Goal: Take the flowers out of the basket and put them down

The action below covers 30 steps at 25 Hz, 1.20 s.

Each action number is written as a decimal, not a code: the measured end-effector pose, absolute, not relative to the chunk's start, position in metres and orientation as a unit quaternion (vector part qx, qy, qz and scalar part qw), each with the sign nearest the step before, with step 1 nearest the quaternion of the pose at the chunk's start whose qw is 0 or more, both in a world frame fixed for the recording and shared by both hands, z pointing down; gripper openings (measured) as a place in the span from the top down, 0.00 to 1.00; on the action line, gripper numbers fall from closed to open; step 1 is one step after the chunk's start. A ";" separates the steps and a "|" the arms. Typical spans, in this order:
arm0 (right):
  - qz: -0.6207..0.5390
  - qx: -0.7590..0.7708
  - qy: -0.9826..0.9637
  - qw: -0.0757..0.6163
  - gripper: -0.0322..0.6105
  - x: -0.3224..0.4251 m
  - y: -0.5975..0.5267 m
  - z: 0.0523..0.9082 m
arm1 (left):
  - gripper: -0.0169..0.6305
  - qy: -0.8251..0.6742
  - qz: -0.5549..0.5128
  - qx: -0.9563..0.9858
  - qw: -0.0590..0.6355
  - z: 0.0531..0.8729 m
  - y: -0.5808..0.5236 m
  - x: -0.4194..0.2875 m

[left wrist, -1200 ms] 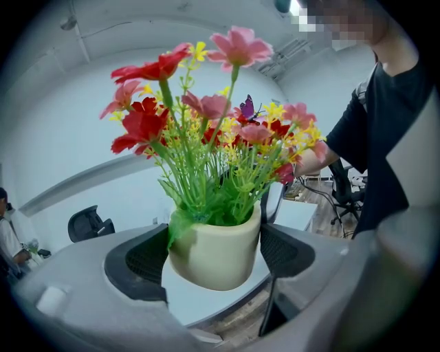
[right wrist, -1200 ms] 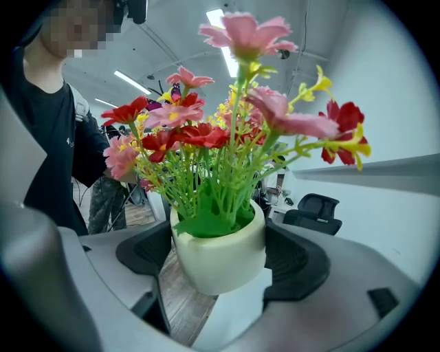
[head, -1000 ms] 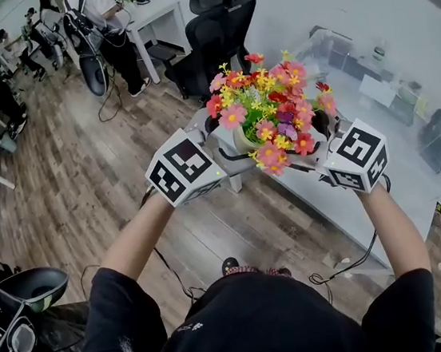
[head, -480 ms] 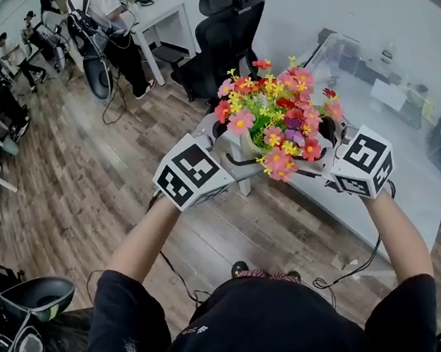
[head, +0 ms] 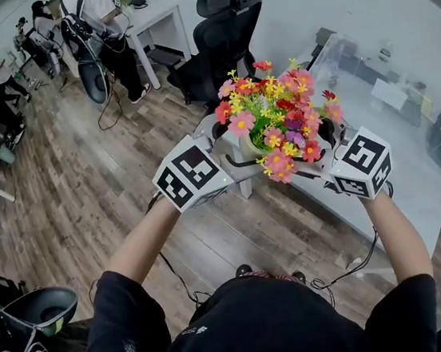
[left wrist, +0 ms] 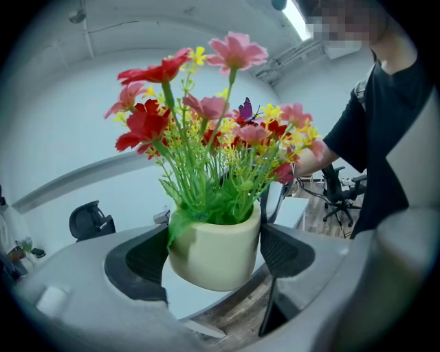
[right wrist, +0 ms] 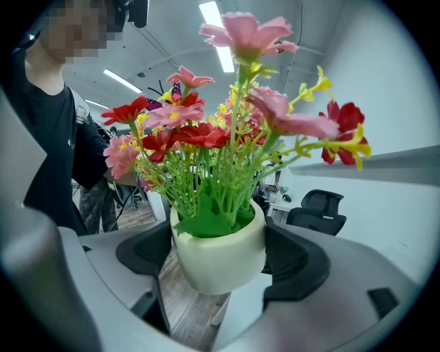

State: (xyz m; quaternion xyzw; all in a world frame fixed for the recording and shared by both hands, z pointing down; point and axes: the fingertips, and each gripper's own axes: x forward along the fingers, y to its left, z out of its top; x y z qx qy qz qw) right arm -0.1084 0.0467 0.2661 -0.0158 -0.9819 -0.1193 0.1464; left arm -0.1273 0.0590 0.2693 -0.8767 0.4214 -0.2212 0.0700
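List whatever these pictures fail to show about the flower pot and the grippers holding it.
- Basket: it appears in no view.
- Underside of the pot: the views from the left gripper and right gripper show only its side wall, clamped between the pads.
- Jaw contact, head view: the flowers cover it.
- Set-down spot, head view: the flowers and grippers cover much of the white table.
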 end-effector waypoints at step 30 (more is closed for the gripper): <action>-0.127 -0.027 -0.981 0.141 0.29 -0.108 0.049 0.262 | 0.34 0.433 -0.221 -0.871 0.069 0.266 0.061 -0.127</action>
